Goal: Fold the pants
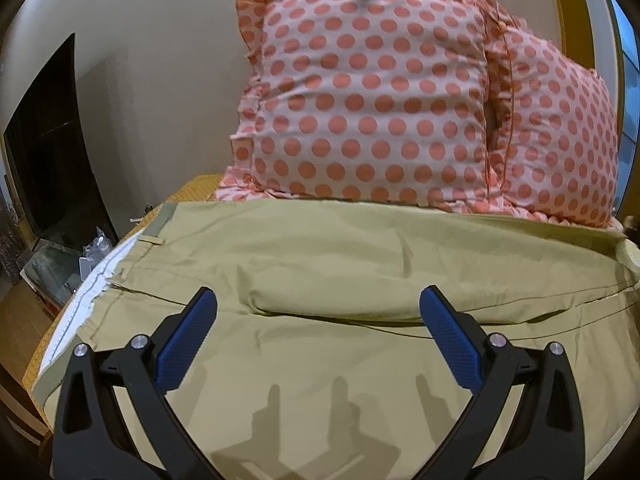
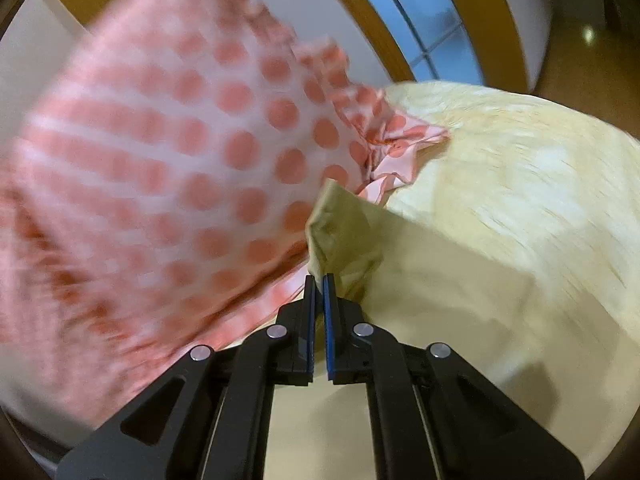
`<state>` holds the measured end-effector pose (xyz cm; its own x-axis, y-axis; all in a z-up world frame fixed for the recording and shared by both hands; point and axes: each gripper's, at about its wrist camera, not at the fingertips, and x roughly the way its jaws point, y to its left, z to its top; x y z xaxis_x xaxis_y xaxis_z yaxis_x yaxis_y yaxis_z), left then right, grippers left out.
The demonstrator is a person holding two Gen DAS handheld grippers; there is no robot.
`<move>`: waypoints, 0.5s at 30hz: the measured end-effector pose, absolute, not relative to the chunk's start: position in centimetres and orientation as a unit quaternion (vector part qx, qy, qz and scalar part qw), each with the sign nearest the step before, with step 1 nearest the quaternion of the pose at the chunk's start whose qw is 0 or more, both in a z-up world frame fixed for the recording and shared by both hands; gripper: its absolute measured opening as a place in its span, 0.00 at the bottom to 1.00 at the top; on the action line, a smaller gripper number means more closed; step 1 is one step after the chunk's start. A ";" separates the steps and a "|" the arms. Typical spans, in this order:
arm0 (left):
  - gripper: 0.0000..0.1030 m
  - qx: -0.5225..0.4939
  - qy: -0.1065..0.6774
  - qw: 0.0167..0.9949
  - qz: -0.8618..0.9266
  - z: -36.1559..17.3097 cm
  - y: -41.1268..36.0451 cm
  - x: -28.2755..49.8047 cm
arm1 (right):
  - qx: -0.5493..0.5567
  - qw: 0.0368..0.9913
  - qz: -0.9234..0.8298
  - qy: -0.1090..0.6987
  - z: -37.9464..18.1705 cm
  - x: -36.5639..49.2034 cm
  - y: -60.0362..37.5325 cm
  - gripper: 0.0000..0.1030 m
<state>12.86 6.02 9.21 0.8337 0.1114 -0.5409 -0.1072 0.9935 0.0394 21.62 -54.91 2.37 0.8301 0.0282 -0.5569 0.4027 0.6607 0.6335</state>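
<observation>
Khaki cotton pants (image 1: 340,280) lie spread across the bed, waistband w/ white lining at left, leg end toward the right, just in front of two pink pillows w/ orange polka dots (image 1: 372,96). Left tongs (image 1: 318,320) hover over the mid-section, spread wide, holding nothing. Right tongs (image 2: 319,292) are pinched narrow on a bunched bit of the pants' fabric (image 2: 340,236), right beside the pillow frill; pale yellow bedsheet (image 2: 520,184) behind. Right view is blurred, so grip depth is unclear.

Risks, as I judge: only a small bunch is caught, so it may slip out mid-lift; fabric could snag the pillow frill; w/ the left side unpinned, the whole garment may drag and the fold land skewed.
</observation>
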 end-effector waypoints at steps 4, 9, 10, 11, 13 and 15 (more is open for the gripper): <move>0.98 -0.015 0.281 0.958 0.052 10.3 8.0 13.0 | 0.439 0.863 -0.071 0.240 3.4 11.7 -52.0 0.04; 0.98 -0.071 0.289 0.954 0.039 11.1 11.0 15.6 | 0.488 0.820 -0.068 0.292 -0.7 8.9 -51.0 0.06; 0.98 -0.081 0.294 0.952 0.032 11.1 11.4 16.3 | 0.504 0.807 -0.070 0.299 -1.5 9.0 -51.1 0.12; 0.98 -0.086 0.298 0.950 0.025 10.9 11.7 16.9 | 0.515 0.797 -0.073 0.307 -2.0 8.9 -51.0 0.28; 0.98 -0.092 0.308 0.947 0.020 10.6 12.0 18.0 | 0.512 0.801 -0.072 0.302 -1.8 7.6 -50.7 0.38; 0.98 -0.096 0.318 0.943 0.017 10.3 12.1 19.0 | 0.501 0.809 -0.076 0.299 -1.5 7.9 -50.1 0.43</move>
